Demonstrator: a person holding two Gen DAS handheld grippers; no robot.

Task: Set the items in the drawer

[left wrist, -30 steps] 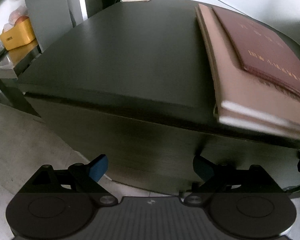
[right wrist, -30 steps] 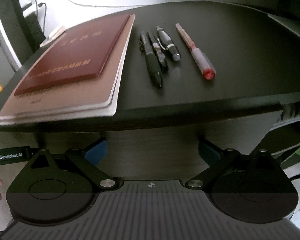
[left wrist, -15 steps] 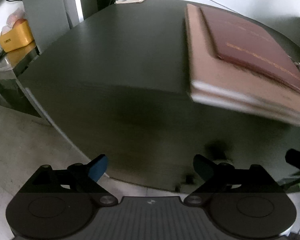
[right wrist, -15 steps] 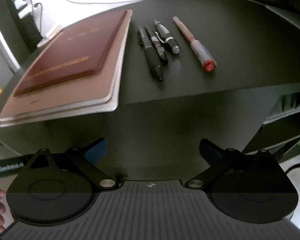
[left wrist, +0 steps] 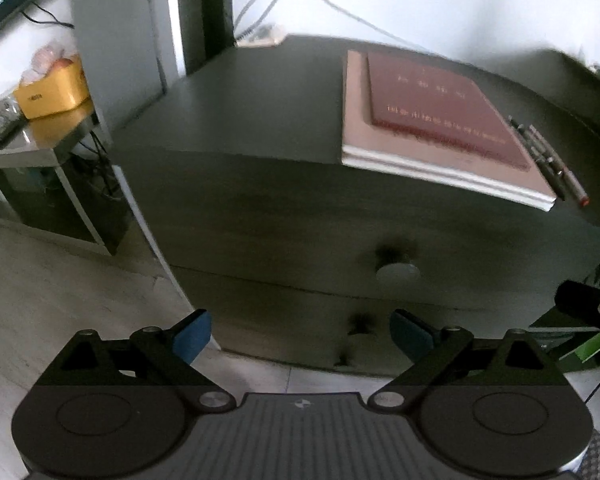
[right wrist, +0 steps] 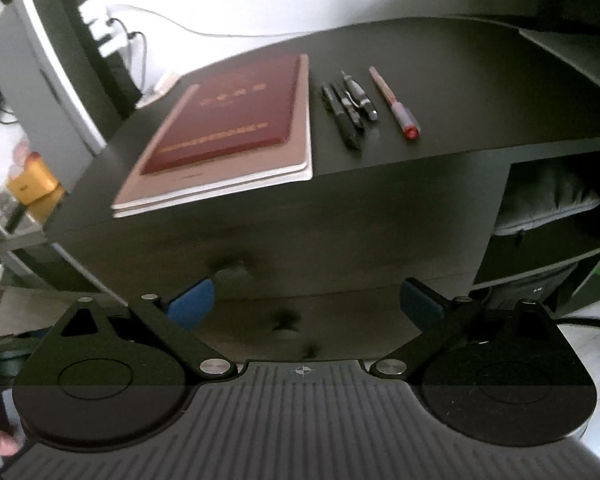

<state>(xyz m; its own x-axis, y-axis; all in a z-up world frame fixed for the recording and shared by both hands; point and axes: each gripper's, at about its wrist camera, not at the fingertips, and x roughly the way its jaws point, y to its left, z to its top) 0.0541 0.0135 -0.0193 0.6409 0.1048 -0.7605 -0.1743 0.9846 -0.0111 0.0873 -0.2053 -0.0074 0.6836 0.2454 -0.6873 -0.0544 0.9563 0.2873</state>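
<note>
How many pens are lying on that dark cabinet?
4, side by side right of the stacked books: three dark pens, and, bunched together, and a pink pen lying apart, farthest right.

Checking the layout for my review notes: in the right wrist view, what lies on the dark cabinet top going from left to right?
Red booklet lying on a tan notebook → cluster of three black pens → red-capped pen.
</note>
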